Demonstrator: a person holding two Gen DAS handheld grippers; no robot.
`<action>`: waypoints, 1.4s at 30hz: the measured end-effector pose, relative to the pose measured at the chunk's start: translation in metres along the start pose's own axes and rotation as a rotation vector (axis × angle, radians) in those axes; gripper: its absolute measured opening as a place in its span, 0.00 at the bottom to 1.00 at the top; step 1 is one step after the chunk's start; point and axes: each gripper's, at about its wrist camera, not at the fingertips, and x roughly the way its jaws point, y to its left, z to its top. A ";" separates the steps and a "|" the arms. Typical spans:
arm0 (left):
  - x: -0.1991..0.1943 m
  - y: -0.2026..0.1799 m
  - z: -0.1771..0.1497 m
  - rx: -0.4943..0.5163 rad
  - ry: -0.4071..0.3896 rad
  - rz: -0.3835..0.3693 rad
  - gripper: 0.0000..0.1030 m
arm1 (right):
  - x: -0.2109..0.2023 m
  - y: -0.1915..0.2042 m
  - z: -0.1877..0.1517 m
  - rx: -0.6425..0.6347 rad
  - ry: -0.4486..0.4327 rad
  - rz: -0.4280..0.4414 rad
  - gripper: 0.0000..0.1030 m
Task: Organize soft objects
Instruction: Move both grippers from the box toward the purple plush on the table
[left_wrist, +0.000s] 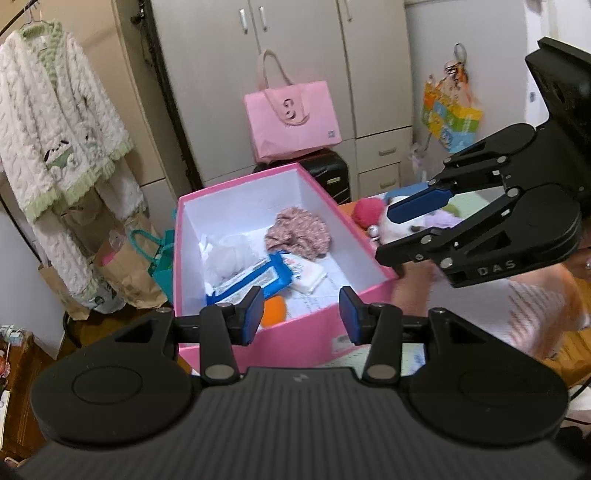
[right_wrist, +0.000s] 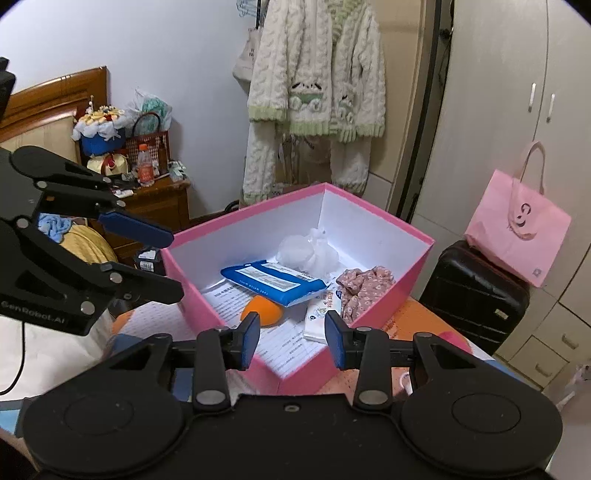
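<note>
Left gripper (left_wrist: 301, 312) over near edge of pink box (left_wrist: 236, 188), jaws apart, nothing between them. In the box: floral cloth (left_wrist: 299, 232) toward far right wall, white mesh puff (left_wrist: 229, 251) at left, blue wipes pack (left_wrist: 255, 278) mid, tissue pack (left_wrist: 308, 275) beside it, orange sponge (left_wrist: 277, 310) near front edge. Right gripper (left_wrist: 397, 230) at right, past the box's right wall, jaws apart and empty.

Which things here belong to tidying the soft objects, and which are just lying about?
Belongs: pink box, floral cloth, white mesh puff, blue wipes pack, orange sponge, tissue packet.
Lying about: pink tote bag, black suitcase, hanging fleece robe.
</note>
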 end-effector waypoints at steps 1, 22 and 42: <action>-0.005 -0.003 0.000 0.001 0.000 -0.022 0.44 | -0.008 -0.001 -0.002 0.008 0.001 0.015 0.43; -0.027 -0.079 -0.003 0.104 -0.042 -0.335 0.47 | -0.130 -0.047 -0.100 0.190 -0.135 -0.109 0.49; 0.072 -0.124 0.000 0.095 0.044 -0.410 0.51 | -0.067 -0.085 -0.170 0.206 0.006 -0.149 0.59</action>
